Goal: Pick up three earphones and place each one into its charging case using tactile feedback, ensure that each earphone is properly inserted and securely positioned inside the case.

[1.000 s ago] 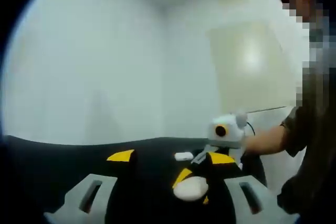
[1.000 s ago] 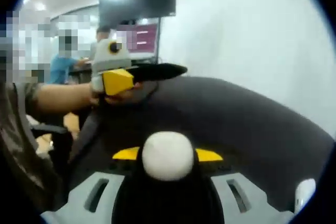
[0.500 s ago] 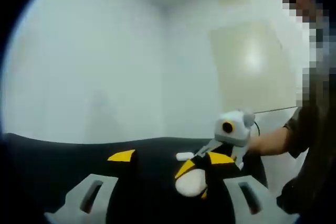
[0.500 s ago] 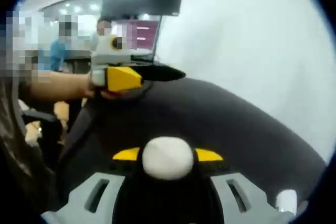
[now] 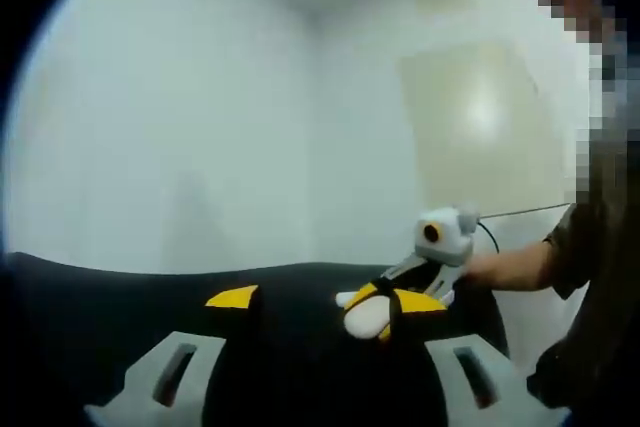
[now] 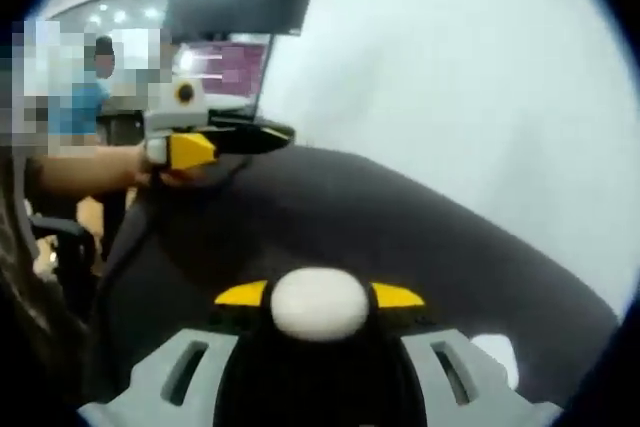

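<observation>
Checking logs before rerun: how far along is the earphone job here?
Done: nothing that shows; no earphone seated in a case. In hand: the right gripper is shut on a white rounded piece, earphone or case unclear. Left: the left gripper holds nothing; another white item lies on the black table.

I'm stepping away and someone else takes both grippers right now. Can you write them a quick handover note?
Right gripper: shut on a white rounded case, held above the black table.
Left gripper: jaws apart, nothing between them, low over the table.
Another small white piece lies on the table by the right gripper's right jaw; too blurred to say earphone or case.
Done: one white piece picked up. No earphone can be seen seated.
Left: find the earphones, insert each into its case, check the fit.
</observation>
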The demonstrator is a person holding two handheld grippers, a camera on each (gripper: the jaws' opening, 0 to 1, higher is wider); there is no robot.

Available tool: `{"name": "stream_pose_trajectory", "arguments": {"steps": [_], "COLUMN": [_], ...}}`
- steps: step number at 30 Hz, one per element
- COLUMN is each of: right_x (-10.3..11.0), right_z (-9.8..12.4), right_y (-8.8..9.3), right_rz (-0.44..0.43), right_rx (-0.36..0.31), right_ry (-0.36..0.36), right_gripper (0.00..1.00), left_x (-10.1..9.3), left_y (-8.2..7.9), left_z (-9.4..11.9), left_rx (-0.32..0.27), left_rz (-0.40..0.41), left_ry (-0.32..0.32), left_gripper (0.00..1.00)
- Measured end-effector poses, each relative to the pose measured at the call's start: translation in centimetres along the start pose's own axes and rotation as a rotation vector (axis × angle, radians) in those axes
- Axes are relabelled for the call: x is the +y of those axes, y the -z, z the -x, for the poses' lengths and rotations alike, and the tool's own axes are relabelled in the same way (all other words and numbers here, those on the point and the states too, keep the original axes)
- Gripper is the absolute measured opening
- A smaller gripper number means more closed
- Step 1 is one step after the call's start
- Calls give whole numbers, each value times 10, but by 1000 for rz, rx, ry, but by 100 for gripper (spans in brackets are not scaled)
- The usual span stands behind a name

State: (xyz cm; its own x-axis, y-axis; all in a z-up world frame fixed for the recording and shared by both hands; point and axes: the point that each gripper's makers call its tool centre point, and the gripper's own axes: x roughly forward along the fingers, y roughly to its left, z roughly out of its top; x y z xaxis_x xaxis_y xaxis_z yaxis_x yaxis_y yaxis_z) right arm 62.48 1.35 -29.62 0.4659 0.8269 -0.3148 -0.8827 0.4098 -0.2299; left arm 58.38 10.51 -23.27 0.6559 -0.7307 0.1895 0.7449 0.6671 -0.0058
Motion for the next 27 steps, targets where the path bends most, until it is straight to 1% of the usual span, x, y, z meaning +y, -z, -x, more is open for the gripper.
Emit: {"name": "stream_pose_trajectory", "arguments": {"steps": [2,5,7,8,9,10,11,12,13,16,18,21,23,25,27], "right_x": [-2,-6,-13,-13,-12,-12,-12,-15,-19,-31,-36,-35,-34,-35,-35], "right_z": [5,13,20,25,30,33,38,42,46,58,64,69,68,68,71], "right_y": [0,1,5,7,9,10,11,13,17,29,31,30,34,42,42], "right_rz": [0,5,-5,-24,-73,-101,-147,-177,-192,-211,-241,-281,-288,-241,-235], "right_rx": [2,6,9,8,3,-4,-18,-31,-37,-8,-26,-60,-52,-15,-20], "right_ry": [9,27,43,49,50,50,50,61,72,143,160,148,143,161,160], "right_gripper": [39,39,39,39,39,39,39,39,39,39,39,39,39,39,39], "left_x": [-1,3,6,8,9,10,11,11,12,14,14,11,12,11,7], "left_y": [-1,-1,-1,0,0,0,1,2,2,2,2,3,5,6,6], "left_z": [0,1,2,2,3,3,3,3,3,3,4,3,2,2,1], "left_rx": [-4,-7,-5,-2,-1,1,5,8,8,10,8,14,24,30,33], "left_rz": [1,5,6,5,3,1,-2,-7,-9,-7,-6,-11,-12,-15,-20], "left_ry": [2,2,1,1,1,1,1,2,3,3,3,2,0,0,1], "left_gripper": [48,48,48,48,48,48,48,48,48,48,48,47,47,47,47]}}
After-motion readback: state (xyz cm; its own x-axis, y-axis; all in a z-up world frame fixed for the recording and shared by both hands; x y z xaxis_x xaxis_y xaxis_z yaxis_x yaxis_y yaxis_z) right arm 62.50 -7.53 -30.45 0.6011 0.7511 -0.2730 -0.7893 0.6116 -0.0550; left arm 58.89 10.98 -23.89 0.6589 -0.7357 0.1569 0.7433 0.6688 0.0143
